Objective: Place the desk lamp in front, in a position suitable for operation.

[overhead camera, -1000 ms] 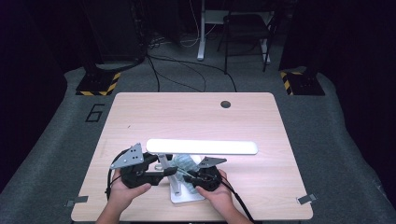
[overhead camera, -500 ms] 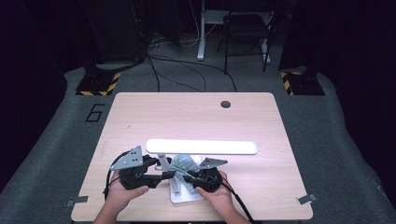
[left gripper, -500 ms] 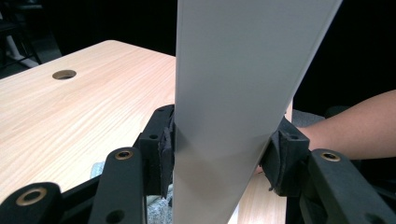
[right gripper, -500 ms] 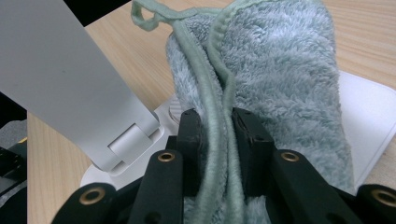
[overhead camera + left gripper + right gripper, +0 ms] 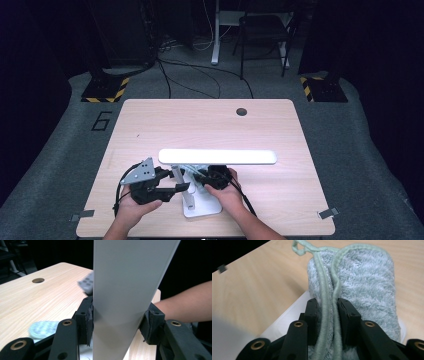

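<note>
- While our left gripper (image 5: 116,322) is clamping the flat white lamp stem (image 5: 125,290) to steady the desk lamp (image 5: 217,156), we are wiping its base (image 5: 202,206).
- Our right gripper (image 5: 327,312) is pinching a folded, fluffy pale-green cloth (image 5: 357,282); its jaws have just been easing apart slightly.
- Next, we are judging, the cloth needs sweeping across the base near the table's (image 5: 210,125) front edge.

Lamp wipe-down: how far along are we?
Done: the left gripper is clamped on the lamp's upright, steadying it, and the right gripper has the folded green cloth between its jaws, which have just eased open a little. In hand: the cloth is over the white base. Left, probably: the light bar; how much is already wiped cannot be told.
</note>
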### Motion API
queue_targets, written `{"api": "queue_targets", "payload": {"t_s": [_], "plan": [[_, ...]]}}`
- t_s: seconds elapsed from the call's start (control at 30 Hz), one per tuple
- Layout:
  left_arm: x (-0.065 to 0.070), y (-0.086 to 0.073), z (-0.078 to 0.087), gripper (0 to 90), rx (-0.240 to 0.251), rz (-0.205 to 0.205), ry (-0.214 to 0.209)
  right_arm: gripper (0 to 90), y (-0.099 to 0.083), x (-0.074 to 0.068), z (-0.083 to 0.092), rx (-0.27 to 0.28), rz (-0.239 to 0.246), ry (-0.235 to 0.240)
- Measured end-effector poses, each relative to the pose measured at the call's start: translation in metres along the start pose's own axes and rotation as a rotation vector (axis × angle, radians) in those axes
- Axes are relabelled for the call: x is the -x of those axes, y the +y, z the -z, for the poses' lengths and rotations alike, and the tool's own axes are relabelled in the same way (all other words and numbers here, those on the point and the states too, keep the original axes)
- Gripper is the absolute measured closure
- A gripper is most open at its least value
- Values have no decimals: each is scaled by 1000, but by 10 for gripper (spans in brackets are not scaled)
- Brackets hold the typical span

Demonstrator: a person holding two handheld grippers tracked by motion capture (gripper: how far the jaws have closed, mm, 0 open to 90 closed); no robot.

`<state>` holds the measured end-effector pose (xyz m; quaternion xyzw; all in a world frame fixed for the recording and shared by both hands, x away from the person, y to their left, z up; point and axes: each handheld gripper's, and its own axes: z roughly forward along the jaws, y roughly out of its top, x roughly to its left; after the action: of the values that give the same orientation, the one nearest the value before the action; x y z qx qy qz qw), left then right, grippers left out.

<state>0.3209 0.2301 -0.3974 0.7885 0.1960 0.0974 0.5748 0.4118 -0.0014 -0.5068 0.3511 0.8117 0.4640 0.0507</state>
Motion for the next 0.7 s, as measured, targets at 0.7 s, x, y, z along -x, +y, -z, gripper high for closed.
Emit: {"api": "queue_targets", "payload": {"t_s": [0.7], "plan": [[4,0,0,529,-9,-23,32,465,44,-7,-52,-14,69,-118]]}}
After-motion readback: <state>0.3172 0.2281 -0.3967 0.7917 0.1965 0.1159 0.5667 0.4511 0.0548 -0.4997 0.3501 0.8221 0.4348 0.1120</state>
